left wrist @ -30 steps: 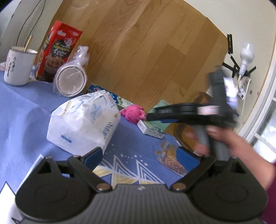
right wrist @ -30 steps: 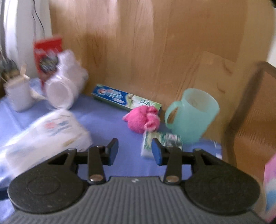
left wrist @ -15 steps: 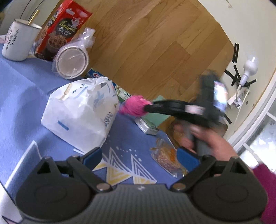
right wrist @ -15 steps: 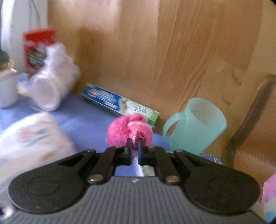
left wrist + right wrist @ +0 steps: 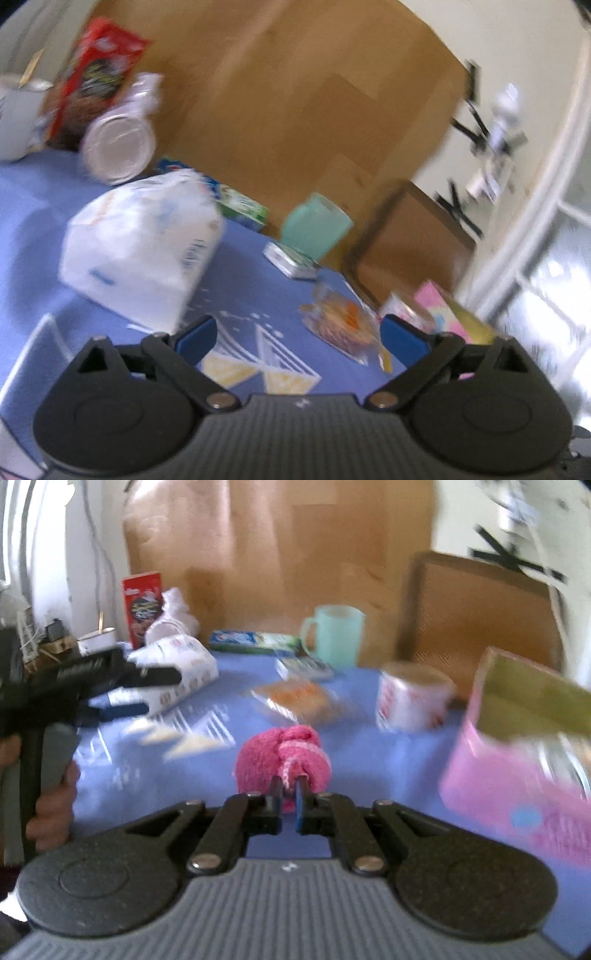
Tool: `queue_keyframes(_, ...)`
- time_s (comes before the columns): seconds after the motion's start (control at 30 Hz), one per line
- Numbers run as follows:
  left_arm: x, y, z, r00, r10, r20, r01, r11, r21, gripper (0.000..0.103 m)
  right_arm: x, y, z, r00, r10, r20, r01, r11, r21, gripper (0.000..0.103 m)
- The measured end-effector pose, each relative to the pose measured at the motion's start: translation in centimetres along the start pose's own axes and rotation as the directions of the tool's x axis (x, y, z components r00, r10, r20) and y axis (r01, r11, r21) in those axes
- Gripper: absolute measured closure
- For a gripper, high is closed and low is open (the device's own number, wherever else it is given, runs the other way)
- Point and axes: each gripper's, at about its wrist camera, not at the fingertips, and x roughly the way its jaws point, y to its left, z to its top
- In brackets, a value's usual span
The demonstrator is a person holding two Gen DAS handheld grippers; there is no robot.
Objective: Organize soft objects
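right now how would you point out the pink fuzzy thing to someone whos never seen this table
Look over the blue tablecloth, in front of the snack packet. The pink fuzzy bundle is pinched in the right gripper. It is the only fluffy, knotted item among boxes, cups and bags.

Black tongs (image 5: 297,338) — blue pads (image 5: 195,338), ribbed grey base, silver screws.

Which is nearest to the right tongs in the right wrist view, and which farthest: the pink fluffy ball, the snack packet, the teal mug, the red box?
1. Pink fluffy ball: pinched in the right tongs, dead ahead.
2. Snack packet: beyond it, mid-table.
3. Teal mug: at the table's far edge, slightly right.
4. Red box: far left, by the wall; about as far as the mug, too close to call.
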Motion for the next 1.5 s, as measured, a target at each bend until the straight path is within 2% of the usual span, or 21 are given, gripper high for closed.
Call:
queue_keyframes(0.07,0.2,-1.3,-0.3,1.0,-0.013,-0.012,0.014,0.997,0.081,0.003,0.2,-0.1,-1.2,1.0,-0.005,-0.017,0.006,0.999,0.033,0.09)
queue_keyframes(0.17,0.3,-2.5,-0.8,1.0,-0.021,-0.021,0.024,0.986,0.163,0.003,0.3,0.6,-1.8,1.0,-0.024,-0.014,0.024,1.0,0.014,0.086)
queue_keyframes(0.23,0.4,-3.0,-1.0,0.999,-0.025,-0.031,0.03,0.98,0.194,0.003,0.0,0.9,-2.1,1.0,-0.005,0.01,0.005,1.0,0.008,0.069)
queue_keyframes(0.3,0.6,-3.4,-1.2,0.999,-0.029,-0.044,0.038,0.975,0.22,0.003,-0.6,0.9,-2.6,1.0,0.011,0.029,-0.011,1.0,0.003,0.057)
queue_keyframes(0.4,0.5,-3.9,-1.4,0.999,-0.018,-0.042,0.028,0.968,0.249,0.003,-0.8,1.1,-3.6,0.999,0.021,0.031,-0.02,1.0,-0.016,0.056)
queue_keyframes(0.53,0.4,-4.3,-1.7,0.999,-0.024,-0.036,0.033,0.959,0.283,0.003,-0.8,0.4,-4.9,0.999,0.033,0.02,-0.034,0.999,0.027,0.055)
queue_keyframes(0.83,1.3,-6.1,-2.6,0.997,0.051,-0.058,-0.024,0.918,0.395,0.003,-1.5,-0.2,-7.0,0.989,0.057,0.139,-0.066,0.996,0.062,0.054)
queue_keyframes(1.07,1.6,-5.4,-2.3,0.994,0.081,-0.071,-0.05,0.928,0.369,0.003,-1.3,0.6,-7.1,0.988,0.033,0.148,-0.036,0.999,0.017,0.045)
queue_keyframes(1.5,1.7,-5.5,-2.3,0.994,0.084,-0.07,-0.052,0.925,0.376,0.002,-1.1,1.7,-6.7,0.992,-0.01,0.126,0.008,1.0,0.016,0.044)
